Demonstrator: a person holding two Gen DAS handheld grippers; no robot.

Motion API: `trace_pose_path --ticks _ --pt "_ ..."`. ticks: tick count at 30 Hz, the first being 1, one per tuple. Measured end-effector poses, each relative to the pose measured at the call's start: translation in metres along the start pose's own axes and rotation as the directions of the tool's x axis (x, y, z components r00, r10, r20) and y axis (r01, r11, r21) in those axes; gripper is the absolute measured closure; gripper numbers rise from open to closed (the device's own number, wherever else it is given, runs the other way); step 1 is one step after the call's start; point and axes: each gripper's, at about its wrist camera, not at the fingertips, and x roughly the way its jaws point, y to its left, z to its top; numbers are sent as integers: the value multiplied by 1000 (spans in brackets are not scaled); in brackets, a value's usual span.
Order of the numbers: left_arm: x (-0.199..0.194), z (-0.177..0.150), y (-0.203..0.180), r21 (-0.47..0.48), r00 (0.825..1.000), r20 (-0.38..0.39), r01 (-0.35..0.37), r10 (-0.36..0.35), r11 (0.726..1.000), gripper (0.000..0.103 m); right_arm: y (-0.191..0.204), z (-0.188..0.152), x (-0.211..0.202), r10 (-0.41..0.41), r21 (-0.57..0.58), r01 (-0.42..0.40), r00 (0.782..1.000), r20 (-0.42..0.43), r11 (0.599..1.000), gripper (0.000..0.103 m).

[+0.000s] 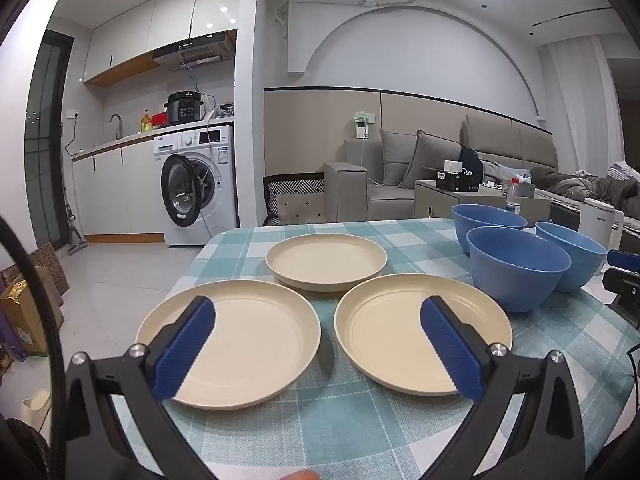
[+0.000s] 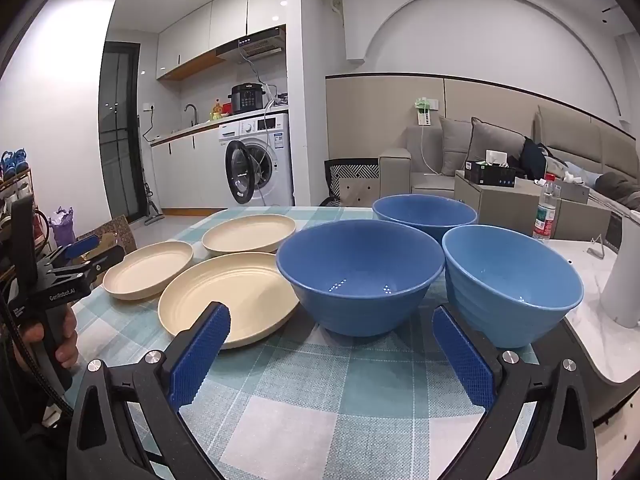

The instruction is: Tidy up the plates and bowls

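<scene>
Three cream plates lie apart on the checked tablecloth (image 1: 340, 420): a near-left plate (image 1: 248, 344), a near-right plate (image 1: 392, 328) and a far plate (image 1: 326, 260). Three blue bowls stand upright to their right: the nearest bowl (image 1: 518, 268), a far bowl (image 1: 486, 226) and a right bowl (image 1: 576, 250). My left gripper (image 1: 318, 346) hovers open above the near plates, holding nothing. My right gripper (image 2: 330, 354) is open and empty just short of the middle bowl (image 2: 360, 272) and right bowl (image 2: 510, 280). The right wrist view also shows the plates (image 2: 228, 296) and the left gripper (image 2: 82, 254) in a hand.
A white kettle (image 1: 600, 216) stands at the table's right edge, seen close as a white body (image 2: 624, 280). The table's left edge drops to the floor, where boxes (image 1: 28, 304) sit. A washing machine (image 1: 200, 184) and sofa (image 1: 440, 168) are far behind.
</scene>
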Motion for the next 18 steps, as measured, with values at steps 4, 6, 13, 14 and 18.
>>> trace_pose_path --ticks 4,6,13,14,18 --pt "0 0 0 1 1000 -1 0 0 1000 0 0 0 2 6 -6 -6 1000 -6 1000 0" --pt "0 0 0 -2 1000 3 0 0 1000 0 -4 6 2 0 -7 0 1000 -5 1000 0" --pt "0 0 0 -3 1000 0 1 -1 1000 0 1 3 -2 -2 -13 2 1000 14 1000 0" --pt "0 0 0 -3 1000 0 1 -1 1000 0 0 3 -3 -3 -14 3 1000 13 1000 0" --pt "0 0 0 -3 1000 -1 1 -1 1000 0 1 2 -2 -3 -16 3 1000 12 1000 0"
